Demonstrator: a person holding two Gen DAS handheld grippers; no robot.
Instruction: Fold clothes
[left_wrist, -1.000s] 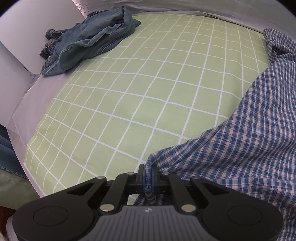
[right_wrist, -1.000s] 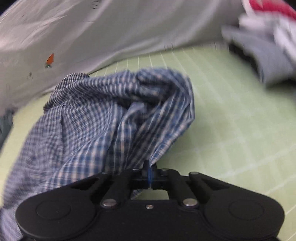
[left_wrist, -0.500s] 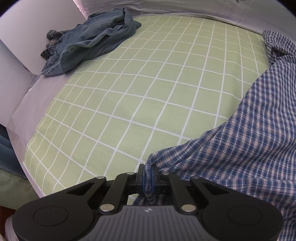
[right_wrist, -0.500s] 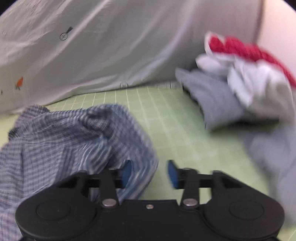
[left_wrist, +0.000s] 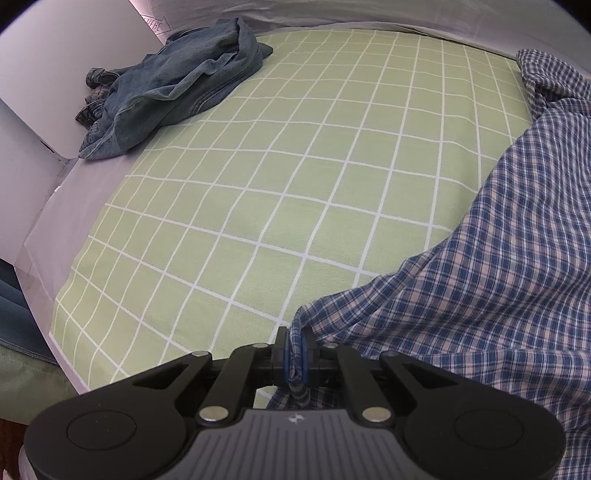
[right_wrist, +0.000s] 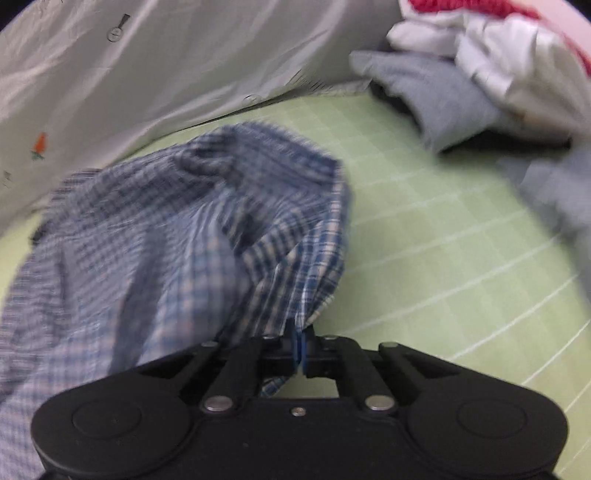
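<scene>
Re-gripped since half a second ago: right hand-held gripper (right_wrist: 300, 345), whose jaws then stood apart beside the blue-and-white checked cotton shirt (right_wrist: 192, 236), has just been closing and now pinches a fold of that shirt's hem between its blue pads. Left hand-held gripper (left_wrist: 295, 354): unchanged across the earlier views, clamped on another edge of the same shirt, cloth bunched between the pads. Judgement: both corners are now secured, so the shirt can be lifted and spread flat before the first fold; no fold is made yet. Shirt position: draped on the light-green sheet with a white grid (left_wrist: 280, 177), rumpled and partly raised toward both grippers. Crumpled blue denim garment (left_wrist: 173, 85): at the sheet's far left corner, well apart from the shirt, unfolded. Heap of grey, white and red garments (right_wrist: 476, 81): at the sheet's far right edge, apart from the shirt, blurred. Pale grey printed cloth (right_wrist: 166, 74): behind the shirt, along the sheet's far side. Containers: none visible; all clothing lies loose on the sheet.
</scene>
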